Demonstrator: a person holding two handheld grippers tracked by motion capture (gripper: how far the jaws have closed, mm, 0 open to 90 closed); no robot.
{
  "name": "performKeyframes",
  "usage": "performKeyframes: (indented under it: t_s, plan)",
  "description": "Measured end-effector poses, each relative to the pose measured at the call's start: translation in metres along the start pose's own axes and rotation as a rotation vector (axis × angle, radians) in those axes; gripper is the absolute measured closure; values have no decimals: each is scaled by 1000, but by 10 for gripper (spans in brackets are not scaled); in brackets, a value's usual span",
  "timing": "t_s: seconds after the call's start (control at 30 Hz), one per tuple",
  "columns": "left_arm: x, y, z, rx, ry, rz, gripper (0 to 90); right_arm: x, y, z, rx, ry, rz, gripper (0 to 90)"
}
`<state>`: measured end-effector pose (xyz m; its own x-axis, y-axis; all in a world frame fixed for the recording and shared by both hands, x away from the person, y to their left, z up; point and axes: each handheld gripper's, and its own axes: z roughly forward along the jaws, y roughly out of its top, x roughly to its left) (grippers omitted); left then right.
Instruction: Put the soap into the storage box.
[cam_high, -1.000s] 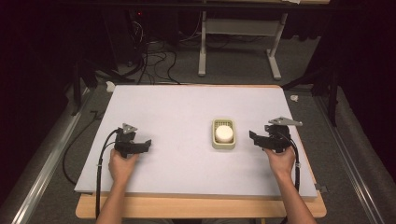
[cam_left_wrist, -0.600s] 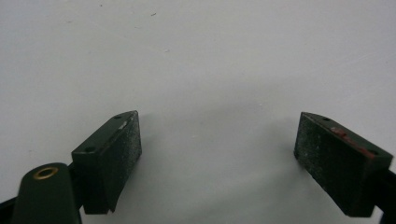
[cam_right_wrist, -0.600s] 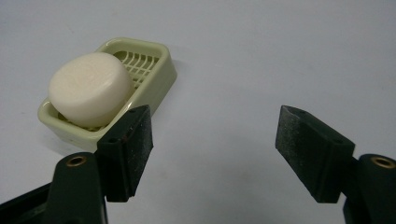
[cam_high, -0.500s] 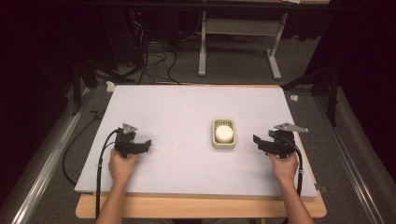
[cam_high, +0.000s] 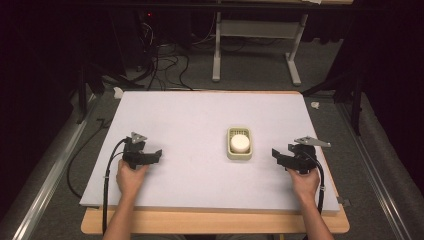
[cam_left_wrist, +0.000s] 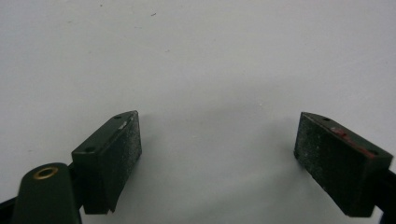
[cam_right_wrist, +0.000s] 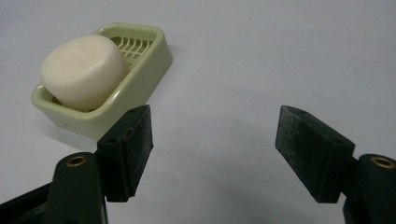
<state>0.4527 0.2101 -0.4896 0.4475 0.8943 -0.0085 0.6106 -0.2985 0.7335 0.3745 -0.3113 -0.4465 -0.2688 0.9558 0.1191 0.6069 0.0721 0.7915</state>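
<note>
- Nearest to me, the wooden table edge (cam_high: 215, 224) runs under both forearms, and the white board (cam_high: 200, 115) lies on top of it.
- My left hand (cam_high: 131, 176) holds the left gripper (cam_high: 150, 156) low over the near-left part of the board. In the left gripper view its jaws stand wide apart, with bare white surface between the pads (cam_left_wrist: 116, 154) and nothing in them.
- My right hand (cam_high: 304, 181) holds the right gripper (cam_high: 278, 155) near the board's right edge, jaws turned toward the middle. In the right gripper view I see the jaws spread apart, gripping nothing; the pads (cam_right_wrist: 135, 144) sit over bare board.
- A black cable (cam_high: 106, 190) trails from the left gripper back past the table edge.
- Farther in, right of centre, sits the pale green soap dish (cam_high: 239, 155). It lies between the two grippers, nearer the right one but apart from it.
- In the dish lies a round white soap bar (cam_high: 239, 143); the right gripper view shows it (cam_right_wrist: 81, 70) resting on the dish's slatted floor, with the dish (cam_right_wrist: 140, 70) just beyond the jaw on that picture's left.
- Beyond the board I make out a grey carpeted floor (cam_high: 250, 75), the metal legs of a desk frame (cam_high: 255, 55) and a tangle of dark cables (cam_high: 160, 65).
</note>
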Motion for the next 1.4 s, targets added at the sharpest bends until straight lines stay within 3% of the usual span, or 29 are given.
performKeyframes:
  t_s: [0.57, 1.4]
  plan:
    - [0, 0, 0, 0, 0, 0, 154, 3, -12, 7, 30, -2, -3, 287]
    - [0, 0, 0, -1, 1, 2, 155, 14, -23, 27, 110, -95, -71, 296]
